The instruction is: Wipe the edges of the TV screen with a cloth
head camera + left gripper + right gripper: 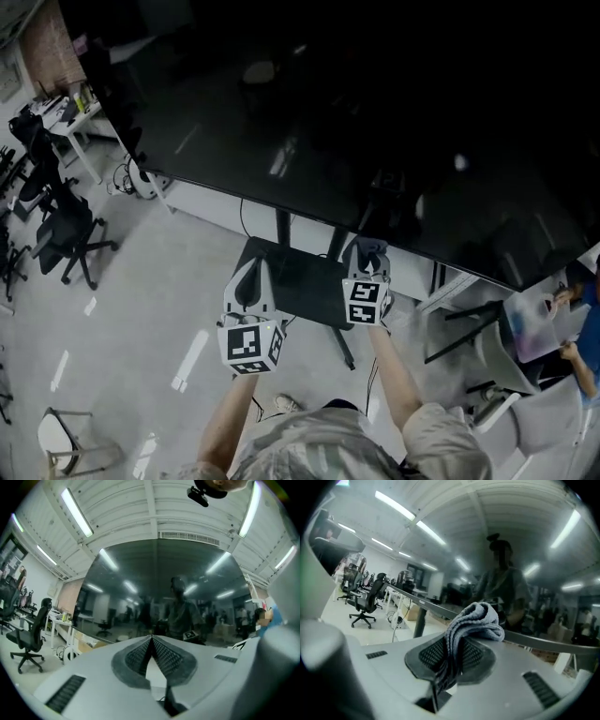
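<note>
Nearest the person, both grippers are raised just below the bottom edge of the TV screen (375, 122), probably so the wiping can begin along that edge. The left gripper (152, 641) has its jaws pressed together with nothing between them; it seems to be held there only as the spare tool, pointing up at the glass. The right gripper (457, 641) is clamped on the cloth (476, 618), a grey folded bunch that sticks out past the jaw tips toward the screen, so that fabric rather than plastic would meet the frame. The cloth sits close under the screen's lower edge, though contact cannot be judged. The screen stands upright facing the person, with its long axis running sideways, left to right across the head view. Beyond the screen's left end stand office chairs (66, 234).
</note>
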The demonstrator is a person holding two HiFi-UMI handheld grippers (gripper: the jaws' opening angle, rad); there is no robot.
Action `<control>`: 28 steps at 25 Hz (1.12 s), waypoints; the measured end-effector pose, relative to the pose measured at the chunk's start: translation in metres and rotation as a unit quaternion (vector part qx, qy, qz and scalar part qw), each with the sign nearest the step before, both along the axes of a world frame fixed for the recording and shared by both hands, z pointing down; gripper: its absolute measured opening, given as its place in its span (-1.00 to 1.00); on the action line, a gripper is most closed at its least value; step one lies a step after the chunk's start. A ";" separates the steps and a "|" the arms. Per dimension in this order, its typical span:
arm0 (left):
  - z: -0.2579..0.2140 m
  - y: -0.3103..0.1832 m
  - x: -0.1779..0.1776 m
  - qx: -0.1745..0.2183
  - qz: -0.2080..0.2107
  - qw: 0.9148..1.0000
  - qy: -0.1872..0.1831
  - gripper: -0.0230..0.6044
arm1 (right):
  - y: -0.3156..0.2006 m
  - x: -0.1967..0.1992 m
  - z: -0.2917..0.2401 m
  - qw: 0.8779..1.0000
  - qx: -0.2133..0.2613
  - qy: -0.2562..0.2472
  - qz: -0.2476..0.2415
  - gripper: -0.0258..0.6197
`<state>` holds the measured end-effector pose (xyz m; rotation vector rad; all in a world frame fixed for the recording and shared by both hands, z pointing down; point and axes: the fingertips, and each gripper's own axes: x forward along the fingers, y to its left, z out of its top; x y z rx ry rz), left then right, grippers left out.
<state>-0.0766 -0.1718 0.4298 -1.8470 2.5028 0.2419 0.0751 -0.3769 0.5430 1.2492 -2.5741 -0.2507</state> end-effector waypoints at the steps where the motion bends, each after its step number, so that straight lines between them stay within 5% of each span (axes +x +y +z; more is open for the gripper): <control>1: 0.001 0.008 -0.017 -0.002 -0.010 1.000 -0.001 -0.88 | 0.004 -0.021 0.000 1.000 -0.001 -0.004 -0.007 -0.77; 14: 0.020 0.097 -0.213 -0.012 -0.142 0.989 0.029 -0.88 | 0.052 -0.255 -0.003 0.994 0.003 -0.002 -0.106 -0.77; 28: -0.009 0.119 -0.487 -0.011 -0.181 0.983 -0.014 -0.88 | 0.113 -0.581 -0.008 0.983 -0.021 -0.044 -0.175 -0.77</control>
